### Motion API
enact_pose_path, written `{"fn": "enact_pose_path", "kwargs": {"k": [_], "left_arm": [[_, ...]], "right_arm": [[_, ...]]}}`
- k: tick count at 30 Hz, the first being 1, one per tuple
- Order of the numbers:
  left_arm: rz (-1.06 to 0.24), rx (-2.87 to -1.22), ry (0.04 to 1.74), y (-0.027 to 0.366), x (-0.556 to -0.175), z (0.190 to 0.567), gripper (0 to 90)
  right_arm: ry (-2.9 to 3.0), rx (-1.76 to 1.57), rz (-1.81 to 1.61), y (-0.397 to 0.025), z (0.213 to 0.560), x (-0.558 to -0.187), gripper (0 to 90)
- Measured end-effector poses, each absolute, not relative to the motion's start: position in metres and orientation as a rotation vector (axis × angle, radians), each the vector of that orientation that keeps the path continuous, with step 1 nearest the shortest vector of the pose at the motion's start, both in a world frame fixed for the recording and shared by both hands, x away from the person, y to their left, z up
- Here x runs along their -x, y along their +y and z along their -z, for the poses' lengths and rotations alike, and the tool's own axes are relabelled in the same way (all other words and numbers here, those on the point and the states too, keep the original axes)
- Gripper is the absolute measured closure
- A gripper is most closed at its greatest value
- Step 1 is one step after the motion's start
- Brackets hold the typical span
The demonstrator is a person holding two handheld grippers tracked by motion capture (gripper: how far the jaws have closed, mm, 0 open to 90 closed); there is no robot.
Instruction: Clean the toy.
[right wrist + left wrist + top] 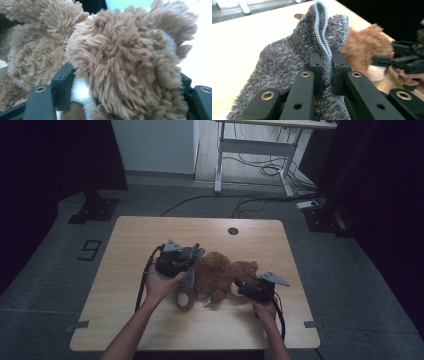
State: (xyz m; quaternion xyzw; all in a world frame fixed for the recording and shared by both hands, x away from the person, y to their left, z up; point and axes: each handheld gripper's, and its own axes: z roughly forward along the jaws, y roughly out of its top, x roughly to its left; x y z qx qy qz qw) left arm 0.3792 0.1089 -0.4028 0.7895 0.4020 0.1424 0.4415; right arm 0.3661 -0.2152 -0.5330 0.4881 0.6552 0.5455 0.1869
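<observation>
The work in hand looks like covering or wiping a fluffy brown plush teddy bear (216, 276) with a fuzzy grey microfibre cloth with a blue stitched hem (287, 62). Judging by how things lie, the 2 grasps are made, while the spreading of the cloth over the toy seems barely begun: the cloth sits bunched at the left claw (192, 256), touching the bear's upper edge, and most of the brown fur lies uncovered.

The left claw is pressed together on a fold of the cloth's hem; in the left gripper view the 2 black jaws pinch the blue edge between them with hardly any gap, and the rest of the cloth hangs below and to the left of them. The bear lies just beyond that claw, to its right.

The right claw (125, 85) stands wide apart, with the bear's head between its jaws; fur presses against the near-left jaw, and a white patch shows just beside it. It appears clamped on the head, steadying the toy on the pale wooden table (130, 235).
</observation>
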Motion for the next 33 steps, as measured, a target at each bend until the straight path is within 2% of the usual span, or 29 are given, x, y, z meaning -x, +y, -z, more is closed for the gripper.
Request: {"fn": "enact_pose_path", "kwargs": {"k": [3,6,11,14,23,27,30,33], "left_arm": [[-0.340,-1.979,0.970,0.086,-0.382,0.401,81.1],[-0.294,-2.008,0.985,0.068,-0.390,0.417,80.8],[-0.270,-2.034,1.029,0.058,-0.398,0.440,80.5],[-0.200,-1.990,1.063,0.070,-0.405,0.448,80.6],[-0.265,-1.970,1.173,0.111,-0.411,0.449,80.6],[-0.320,-2.010,1.119,0.093,-0.409,0.445,80.8],[-0.290,-2.015,1.077,0.077,-0.409,0.441,80.9],[-0.269,-2.044,1.013,0.045,-0.408,0.439,80.9]], "right_arm": [[1.844,-1.371,-1.536,-0.215,0.533,-0.366,26.7],[1.844,-1.369,-1.534,-0.215,0.533,-0.366,26.7],[1.845,-1.377,-1.534,-0.216,0.533,-0.366,26.6],[1.841,-1.379,-1.535,-0.215,0.533,-0.366,26.5],[1.841,-1.368,-1.533,-0.215,0.534,-0.366,26.5],[1.840,-1.371,-1.530,-0.215,0.534,-0.366,26.5],[1.839,-1.372,-1.531,-0.215,0.534,-0.366,26.5],[1.839,-1.365,-1.533,-0.215,0.534,-0.366,26.5]]}}
